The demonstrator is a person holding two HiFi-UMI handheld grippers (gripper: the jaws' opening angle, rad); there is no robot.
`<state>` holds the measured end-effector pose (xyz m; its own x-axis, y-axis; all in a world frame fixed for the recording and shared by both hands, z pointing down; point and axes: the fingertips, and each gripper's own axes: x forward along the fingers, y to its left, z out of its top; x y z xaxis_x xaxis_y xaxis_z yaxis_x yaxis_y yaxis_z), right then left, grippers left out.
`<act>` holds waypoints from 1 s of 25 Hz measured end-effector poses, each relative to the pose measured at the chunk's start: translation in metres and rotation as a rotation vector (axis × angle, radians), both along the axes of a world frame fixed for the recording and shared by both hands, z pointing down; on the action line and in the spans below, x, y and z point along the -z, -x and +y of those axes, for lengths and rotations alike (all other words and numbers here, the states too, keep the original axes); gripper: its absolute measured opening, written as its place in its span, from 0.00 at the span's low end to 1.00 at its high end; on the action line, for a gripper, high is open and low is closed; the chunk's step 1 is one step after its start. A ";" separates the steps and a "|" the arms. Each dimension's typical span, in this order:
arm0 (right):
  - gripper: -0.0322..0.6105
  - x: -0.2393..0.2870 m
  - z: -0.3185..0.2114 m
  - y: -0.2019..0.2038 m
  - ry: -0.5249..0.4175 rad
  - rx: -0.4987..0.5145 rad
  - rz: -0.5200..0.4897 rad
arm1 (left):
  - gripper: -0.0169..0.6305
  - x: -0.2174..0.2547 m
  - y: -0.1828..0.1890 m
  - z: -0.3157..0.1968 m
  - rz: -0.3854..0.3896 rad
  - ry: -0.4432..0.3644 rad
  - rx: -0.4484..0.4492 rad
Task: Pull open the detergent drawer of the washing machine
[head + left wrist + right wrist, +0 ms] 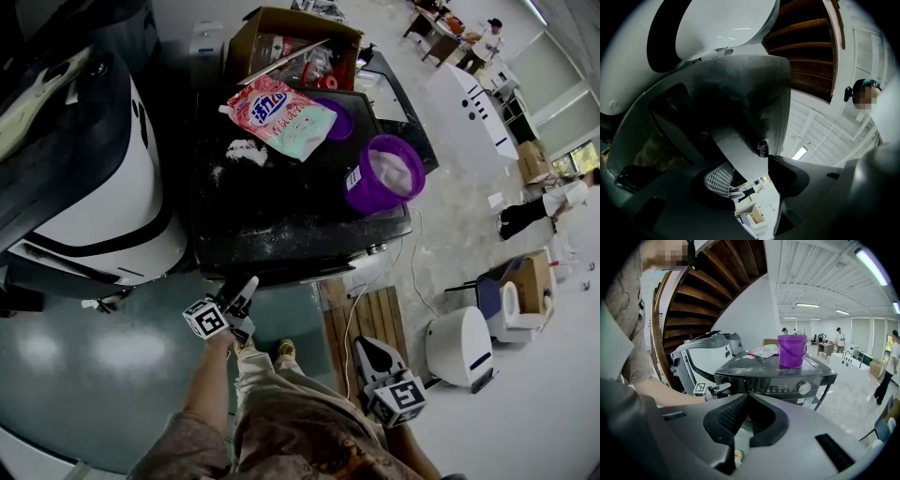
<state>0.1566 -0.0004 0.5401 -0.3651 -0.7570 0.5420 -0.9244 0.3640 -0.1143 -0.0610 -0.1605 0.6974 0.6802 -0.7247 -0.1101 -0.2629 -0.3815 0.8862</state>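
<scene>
Silver-grey with a small logo, the front of the detergent drawer (740,151) sits at the left end of the washing machine (281,225) panel. It looks flush with the panel, so nothing is pulled out yet and the whole pull is left to do. Its face points at the person, and I judge its long axis runs back into the machine. The left gripper (246,291) is spread round that front edge, not plainly pinching it. The right gripper (746,400) hangs back, pressed together and empty. A purple bucket (384,173) stands on top.
</scene>
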 end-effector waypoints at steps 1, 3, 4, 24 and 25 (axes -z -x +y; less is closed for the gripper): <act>0.05 0.000 0.000 0.001 -0.002 0.005 -0.002 | 0.41 -0.001 -0.001 0.003 0.001 -0.004 -0.005; 0.05 0.000 -0.001 0.004 -0.002 0.015 -0.008 | 0.41 -0.002 -0.002 0.009 0.001 -0.001 -0.011; 0.05 -0.001 -0.001 0.005 0.000 0.020 -0.010 | 0.41 -0.001 -0.002 0.012 0.000 0.005 -0.014; 0.05 0.003 -0.004 0.020 -0.008 0.126 -0.022 | 0.41 0.001 -0.009 0.068 0.012 0.013 -0.023; 0.05 0.003 -0.004 0.021 -0.007 0.135 -0.022 | 0.41 0.001 -0.009 0.071 0.012 0.013 -0.022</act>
<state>0.1353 -0.0042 0.5373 -0.4755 -0.7037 0.5280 -0.8643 0.4856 -0.1312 -0.0515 -0.0899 0.6967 0.6950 -0.7107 -0.1092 -0.2440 -0.3760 0.8939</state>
